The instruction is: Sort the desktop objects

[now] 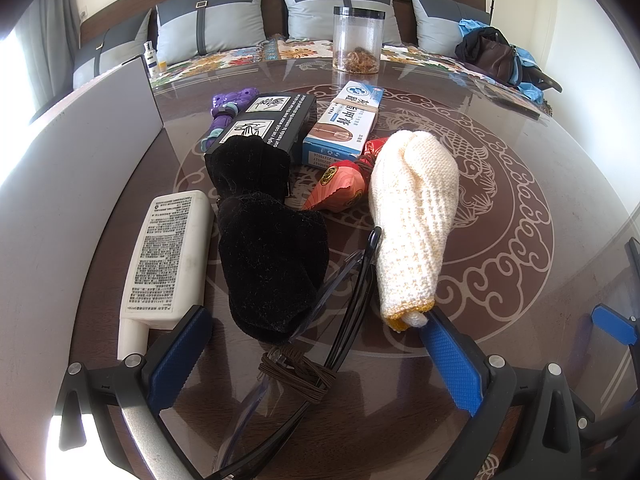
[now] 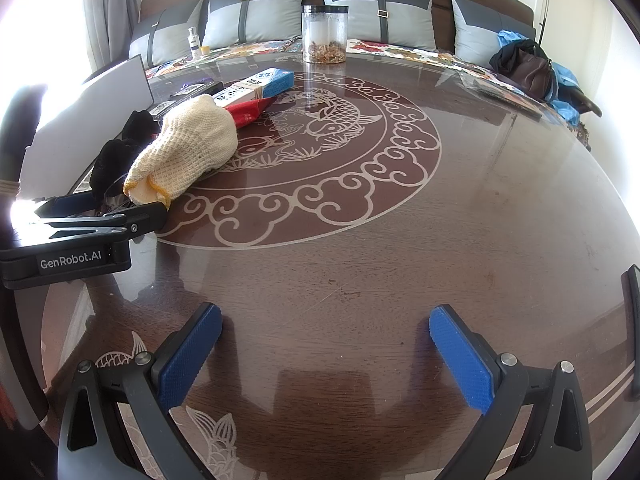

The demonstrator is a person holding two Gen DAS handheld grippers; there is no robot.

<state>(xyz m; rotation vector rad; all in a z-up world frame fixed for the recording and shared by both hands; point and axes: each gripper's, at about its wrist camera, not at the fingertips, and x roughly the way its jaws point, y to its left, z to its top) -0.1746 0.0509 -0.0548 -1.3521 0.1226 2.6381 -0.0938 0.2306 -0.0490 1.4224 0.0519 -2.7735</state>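
Note:
My left gripper is open, its blue pads either side of black-framed glasses with a brown cord wound round them. A black knitted sock and a cream knitted sock lie just ahead of it. A white tube lies at the left. Behind are a black box, a blue and white box, a red packet and a purple toy. My right gripper is open and empty over bare table; the left gripper shows at its left by the cream sock.
A grey bin wall stands along the left of the round brown table. A clear jar stands at the far edge. Cushions, a small bottle and a dark bag lie on the sofa behind.

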